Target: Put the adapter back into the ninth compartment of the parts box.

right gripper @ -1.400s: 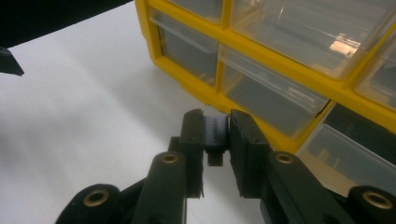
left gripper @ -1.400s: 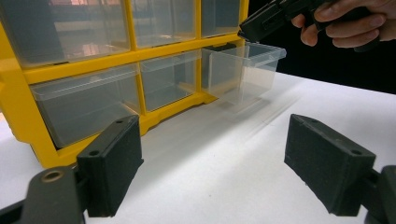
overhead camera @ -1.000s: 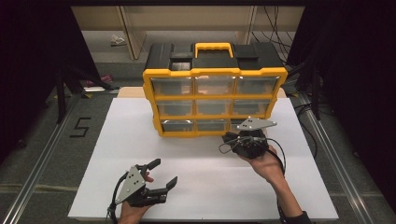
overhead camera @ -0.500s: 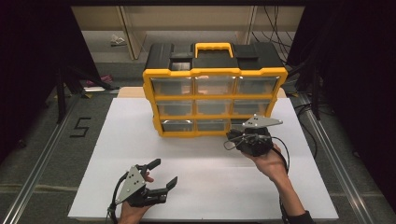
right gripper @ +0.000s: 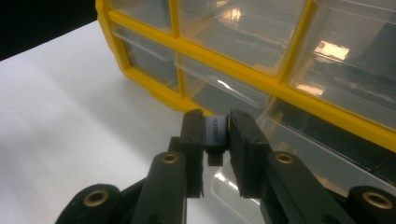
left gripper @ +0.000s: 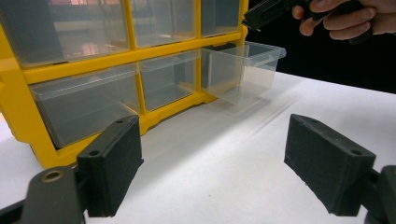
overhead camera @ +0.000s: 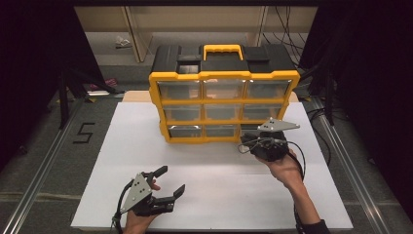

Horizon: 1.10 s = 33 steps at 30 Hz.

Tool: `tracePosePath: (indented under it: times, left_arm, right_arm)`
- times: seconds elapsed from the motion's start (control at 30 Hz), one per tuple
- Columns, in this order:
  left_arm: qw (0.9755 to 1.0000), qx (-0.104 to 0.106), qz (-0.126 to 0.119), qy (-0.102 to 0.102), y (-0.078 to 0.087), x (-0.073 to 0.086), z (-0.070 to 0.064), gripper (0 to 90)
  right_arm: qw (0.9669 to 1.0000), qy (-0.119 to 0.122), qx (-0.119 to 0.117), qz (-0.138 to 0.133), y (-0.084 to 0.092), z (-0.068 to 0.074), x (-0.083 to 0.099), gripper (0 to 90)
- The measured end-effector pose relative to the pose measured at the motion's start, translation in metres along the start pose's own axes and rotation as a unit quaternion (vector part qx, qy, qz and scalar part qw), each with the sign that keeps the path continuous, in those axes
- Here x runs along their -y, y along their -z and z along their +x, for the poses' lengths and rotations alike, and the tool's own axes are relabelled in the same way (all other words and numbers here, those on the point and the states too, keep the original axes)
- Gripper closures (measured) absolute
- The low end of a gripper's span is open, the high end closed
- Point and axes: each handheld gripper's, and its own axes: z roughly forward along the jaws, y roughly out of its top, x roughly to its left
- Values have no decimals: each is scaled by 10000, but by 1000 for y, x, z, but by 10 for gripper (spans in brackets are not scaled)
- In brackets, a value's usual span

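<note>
Right tongs (overhead camera: 245,141) nearer pulled-out drawer (left gripper: 243,70), gripping small adapter (right gripper: 215,132)

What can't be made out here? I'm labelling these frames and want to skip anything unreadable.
- Small grey part in the right hand-held gripper, right gripper view: the pads cover its sides and its print is blurred, so what it is stays unclear.
- Pulled-out drawer: in the high view, the right hand-held gripper covers it.
- Upper drawers of the yellow organizer: glare hides any contents.
- Left hand-held gripper, left gripper view: its body is cut off by the bottom edge.
</note>
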Motion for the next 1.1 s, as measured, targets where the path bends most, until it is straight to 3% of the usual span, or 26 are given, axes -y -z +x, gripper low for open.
tracePosePath:
  times: [0.37, 1.1]
  left_arm:
    - [10000, 3, 2, 9, 0, 0, 0, 187]
    - [10000, 5, 9, 6, -1, 0, 0, 187]
  right_arm:
    - [9997, -170, 188, -26, 0, -14, 5, 764]
    - [9989, -315, 344, 27, -3, -25, 11, 764]
